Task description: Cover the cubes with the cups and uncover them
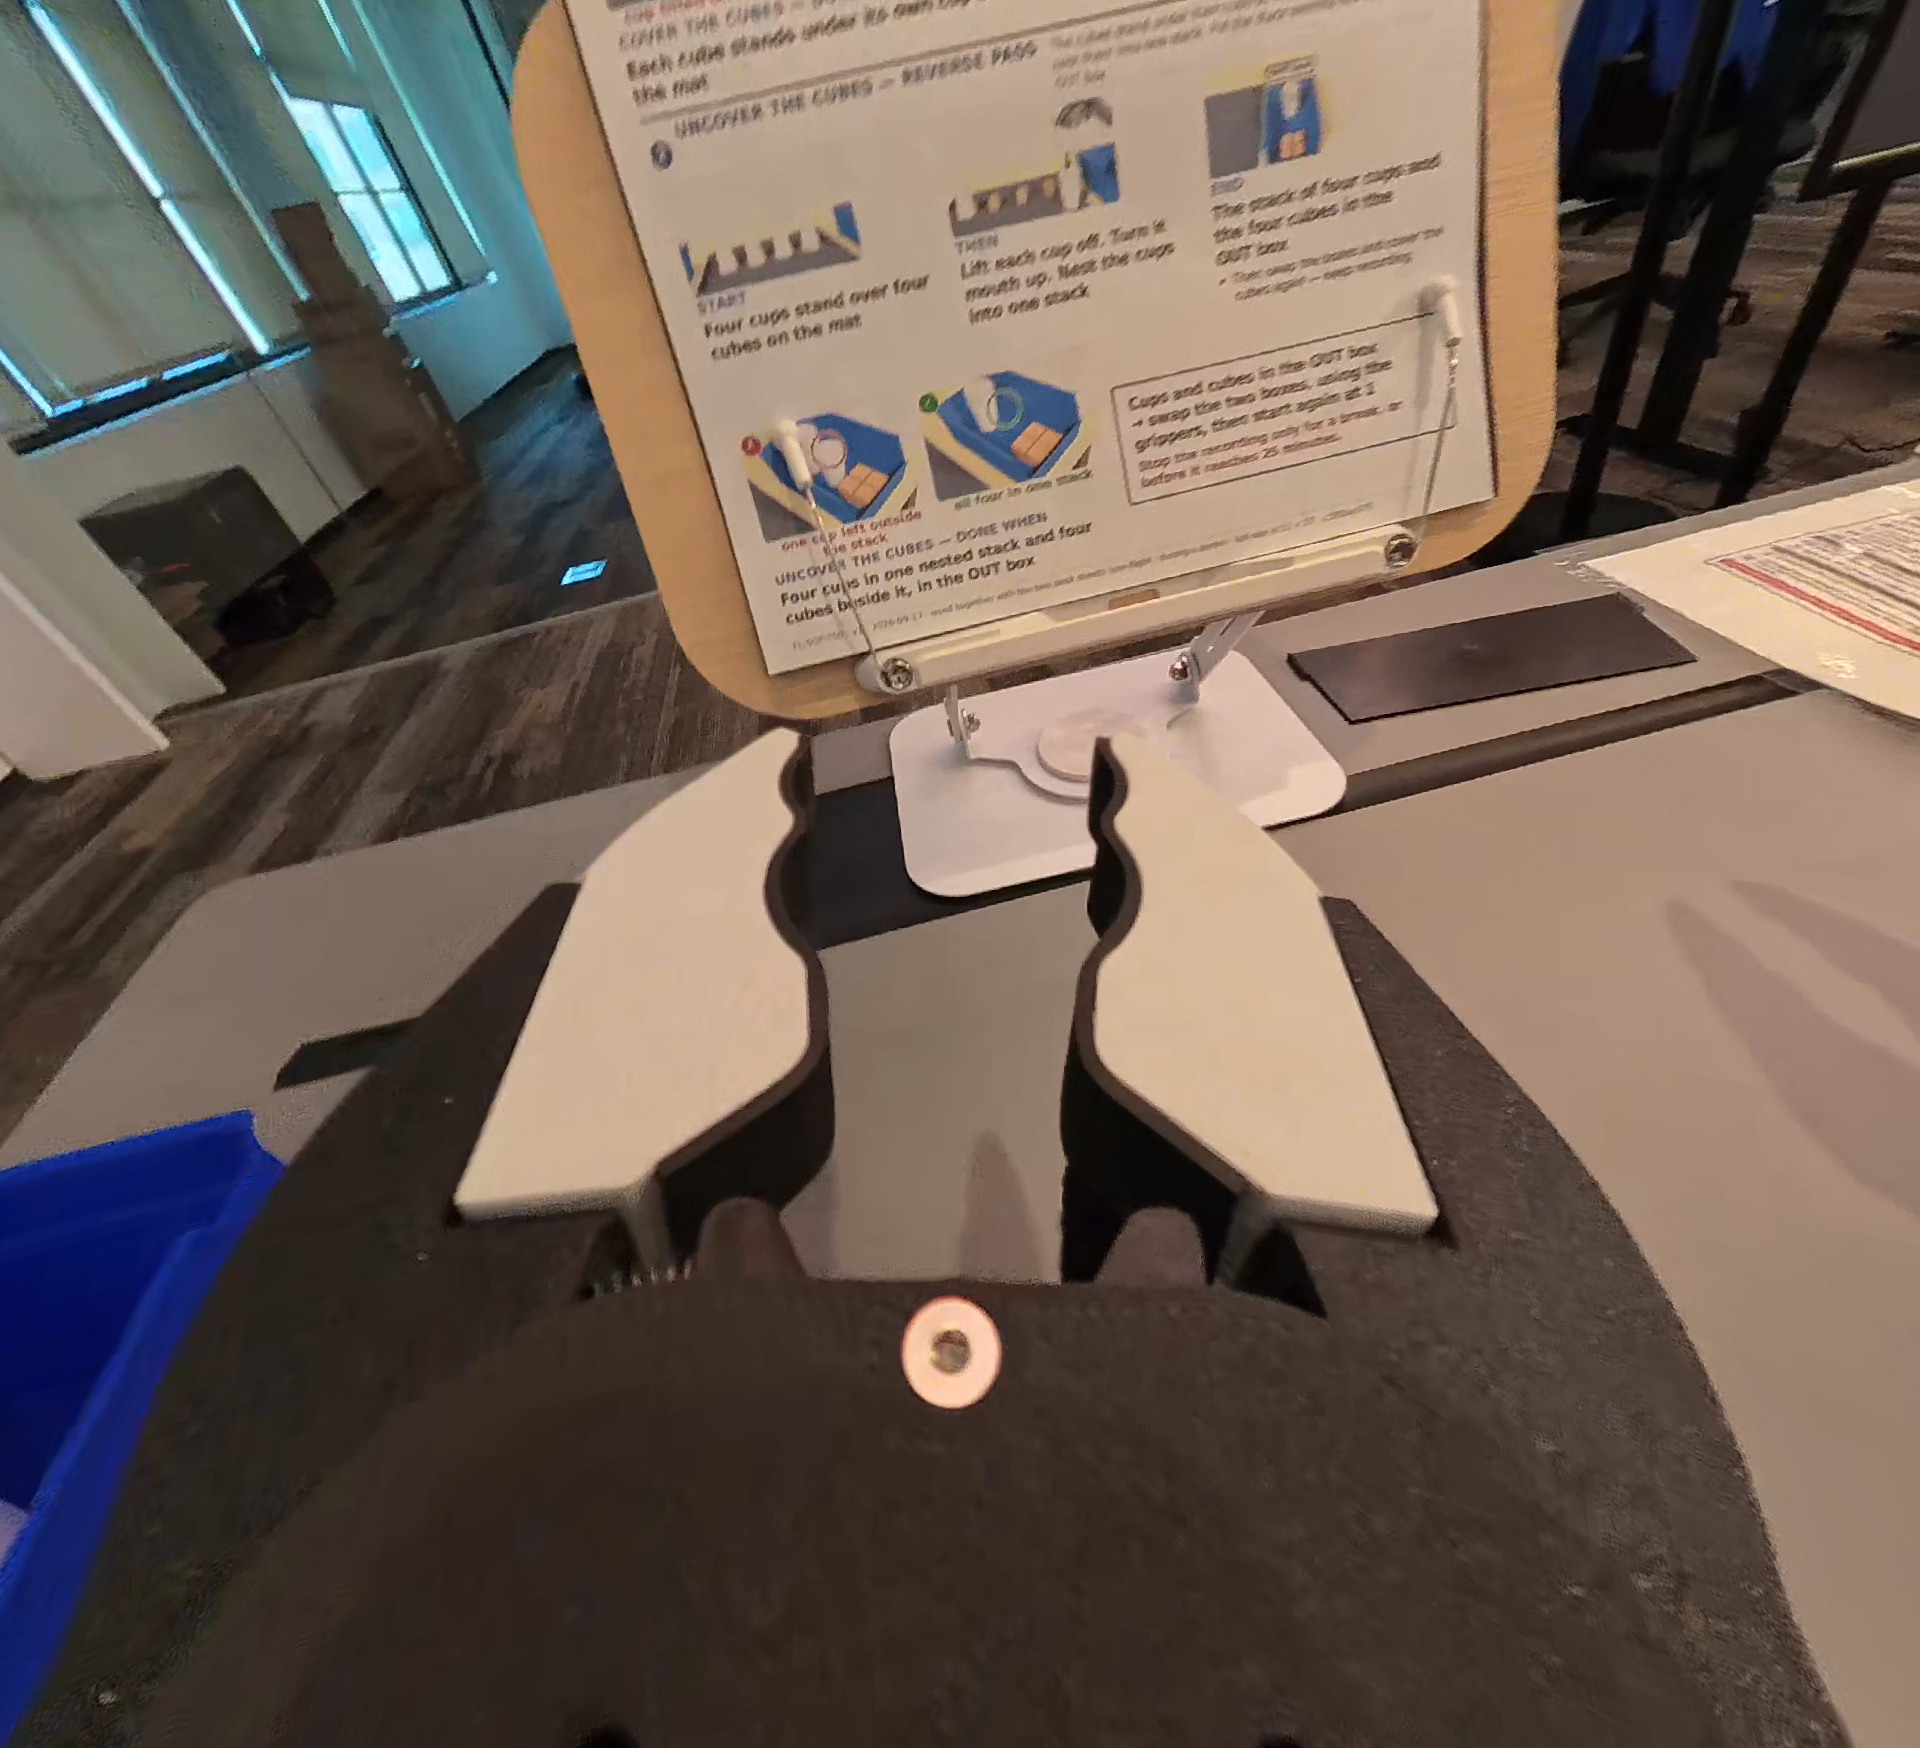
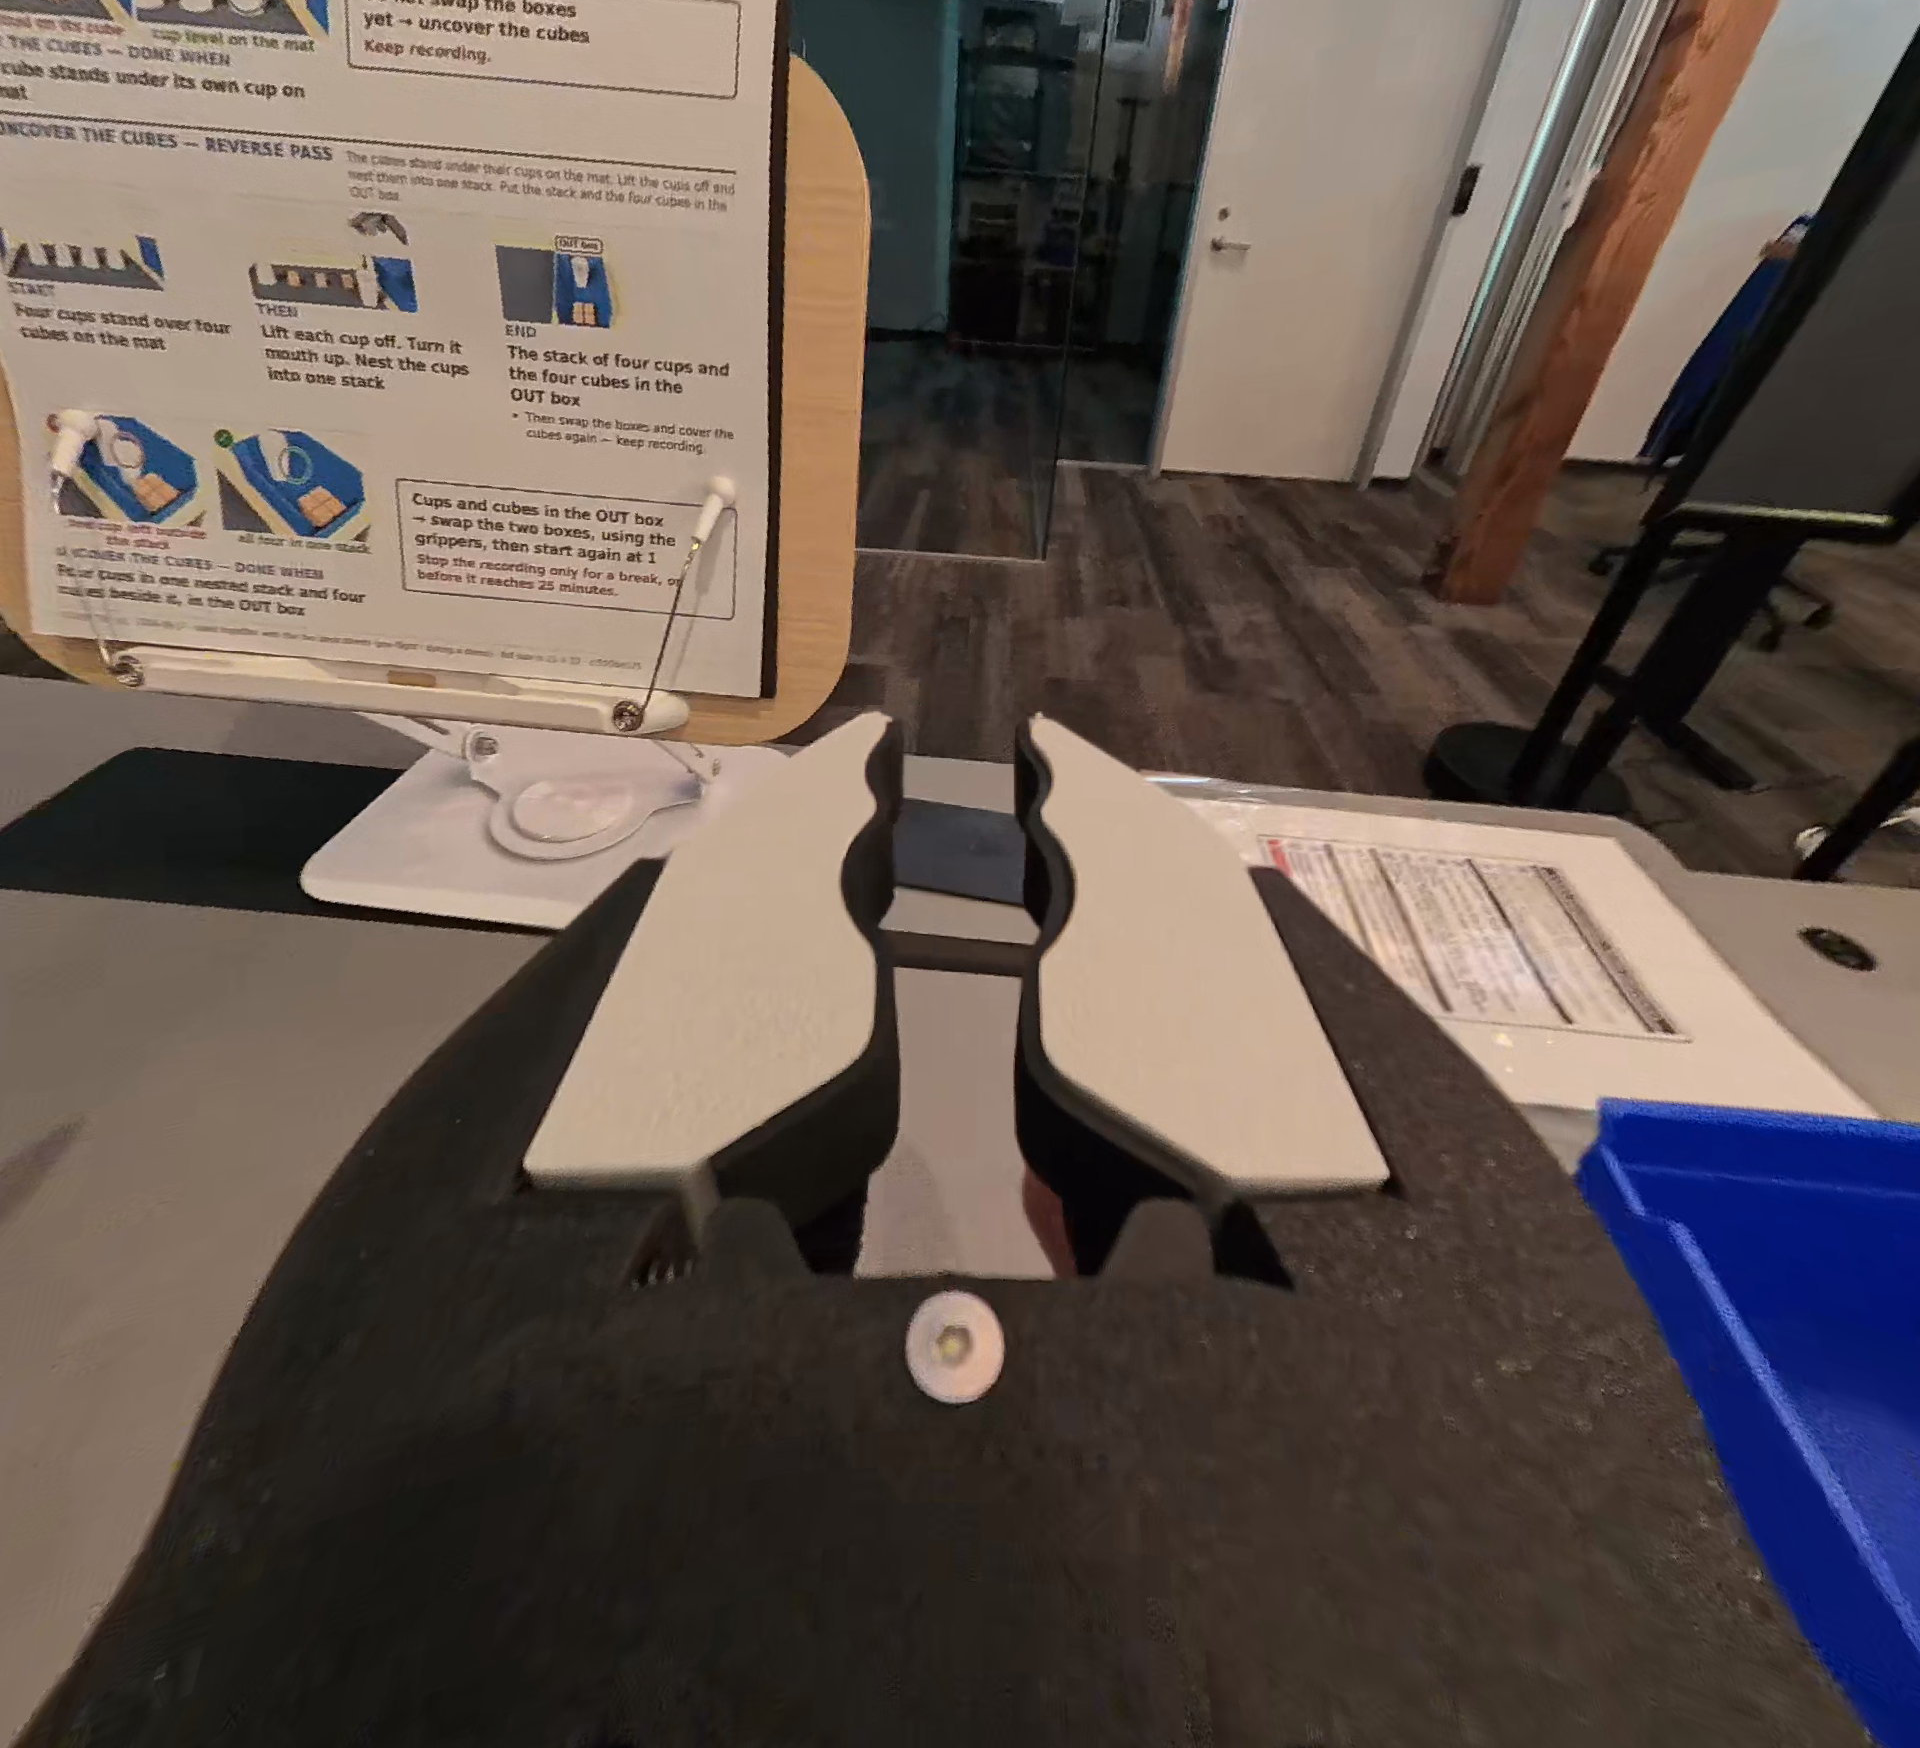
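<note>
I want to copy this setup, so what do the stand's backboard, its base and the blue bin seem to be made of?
Backboard: pale wood or wood-look laminate, matte, with faint grain and rounded corners. Base: probably white painted metal, a thin, smooth sheet with screwed hinge arms. Blue bin: moulded plastic, uniform saturated colour, slight sheen, stepped rim.

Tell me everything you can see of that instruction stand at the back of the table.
The instruction stand is a tan, wood-look board with rounded corners, tilted back on a hinged white metal base that rests on the grey table. A printed sheet with pictures and text covers its face, held by a white ledge along the bottom and two thin wire page clips with white tips. It stands upright beyond both grippers; neither touches it.
</note>
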